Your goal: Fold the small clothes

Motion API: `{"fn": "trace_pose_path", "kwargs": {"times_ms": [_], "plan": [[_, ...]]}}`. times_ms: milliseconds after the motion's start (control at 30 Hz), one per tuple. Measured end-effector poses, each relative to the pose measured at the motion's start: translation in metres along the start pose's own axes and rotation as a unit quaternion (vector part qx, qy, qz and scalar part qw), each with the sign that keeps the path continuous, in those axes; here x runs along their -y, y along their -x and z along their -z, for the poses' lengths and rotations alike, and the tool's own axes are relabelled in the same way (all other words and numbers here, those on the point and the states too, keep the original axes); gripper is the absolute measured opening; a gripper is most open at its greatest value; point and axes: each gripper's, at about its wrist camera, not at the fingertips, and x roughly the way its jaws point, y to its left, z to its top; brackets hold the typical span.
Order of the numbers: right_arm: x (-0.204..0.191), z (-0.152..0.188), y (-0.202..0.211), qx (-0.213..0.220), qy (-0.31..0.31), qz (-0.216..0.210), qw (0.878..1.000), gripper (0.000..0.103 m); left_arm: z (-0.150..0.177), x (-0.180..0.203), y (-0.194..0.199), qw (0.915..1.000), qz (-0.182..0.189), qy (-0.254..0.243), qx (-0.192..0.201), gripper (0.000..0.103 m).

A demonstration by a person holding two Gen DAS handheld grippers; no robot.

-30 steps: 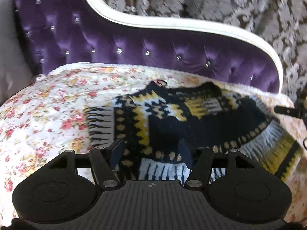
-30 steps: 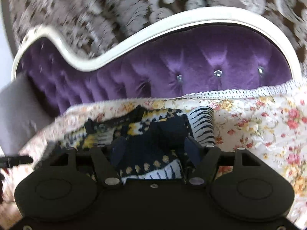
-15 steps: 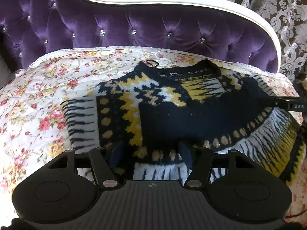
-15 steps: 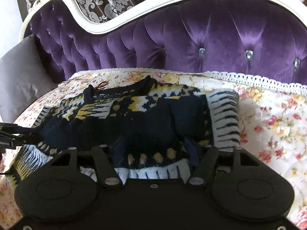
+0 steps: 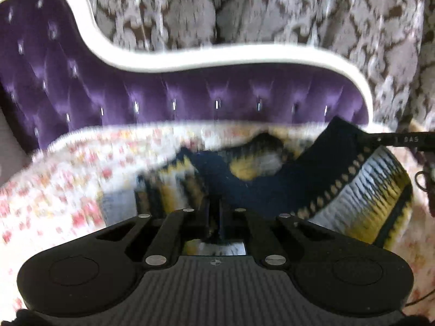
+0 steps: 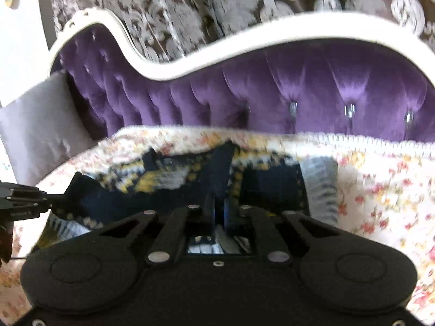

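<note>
A small knit sweater (image 5: 266, 184) in navy, yellow and white lies on a floral quilt (image 5: 68, 179); both views are blurred. My left gripper (image 5: 214, 217) is shut on the sweater's near hem, and the cloth rises towards the right. My right gripper (image 6: 218, 212) is shut on the sweater (image 6: 168, 182) at its near hem too. The right gripper's fingers (image 5: 394, 139) show at the right edge of the left wrist view, and the left gripper's fingers (image 6: 24, 199) at the left edge of the right wrist view.
A purple tufted sofa back (image 5: 190, 97) with a white frame (image 5: 217, 57) rises behind the quilt (image 6: 380, 190). Patterned damask curtains (image 5: 272, 8) hang behind it. A grey cushion (image 6: 38, 125) leans at the left end.
Both grippers have shut on the sweater's near hem, where they stood open around it before. The hem has lifted and the cameras have tilted up towards the sofa back.
</note>
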Motion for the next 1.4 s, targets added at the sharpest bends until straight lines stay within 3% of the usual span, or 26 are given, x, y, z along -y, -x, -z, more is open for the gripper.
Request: {"fn": "trace_pose_path", "kwargs": {"times_ms": [133, 233, 433, 533, 567, 700, 833, 1000, 1067, 1200, 1400], "plan": [[-0.002, -0.038, -0.004, 0.025, -0.009, -0.003, 1.000, 0.011, -0.035, -0.018, -0.003, 0.9997, -0.014, 0.004, 0.021, 0.006], [0.000, -0.059, -0.028, 0.027, -0.011, 0.010, 1.000, 0.011, -0.050, -0.037, -0.029, 0.9989, -0.034, 0.027, 0.018, 0.006], [0.017, -0.061, -0.100, -0.025, -0.028, 0.055, 0.998, 0.012, -0.035, -0.070, -0.110, 0.9932, -0.078, 0.062, -0.060, 0.008], [0.028, -0.042, -0.129, -0.062, -0.023, 0.105, 0.992, 0.022, -0.016, -0.086, -0.138, 0.9846, -0.081, 0.108, -0.112, 0.010], [0.032, -0.037, -0.135, -0.070, -0.027, 0.115, 0.990, 0.022, -0.012, -0.090, -0.137, 0.9832, -0.078, 0.123, -0.110, 0.010], [0.037, -0.030, -0.117, -0.044, -0.044, 0.122, 0.991, 0.024, -0.018, -0.091, -0.104, 0.9824, -0.096, 0.144, -0.071, 0.018], [0.026, -0.042, -0.070, 0.004, -0.050, 0.097, 0.994, 0.048, -0.036, -0.077, -0.042, 0.9876, -0.089, 0.127, -0.024, 0.026], [0.002, -0.053, 0.005, 0.048, -0.050, 0.054, 0.996, 0.050, -0.044, -0.053, 0.040, 0.9904, -0.066, 0.120, 0.020, 0.032], [-0.009, -0.050, 0.031, 0.055, -0.050, 0.045, 0.996, 0.061, -0.037, -0.041, 0.062, 0.9895, -0.062, 0.128, 0.026, 0.040], [-0.032, -0.030, 0.057, 0.048, -0.028, 0.050, 0.997, 0.064, -0.017, -0.013, 0.078, 0.9902, -0.067, 0.121, 0.019, 0.044], [-0.068, 0.012, 0.046, 0.001, 0.006, 0.043, 0.999, 0.066, 0.014, 0.031, 0.049, 0.9936, -0.070, 0.086, -0.019, 0.044]]}}
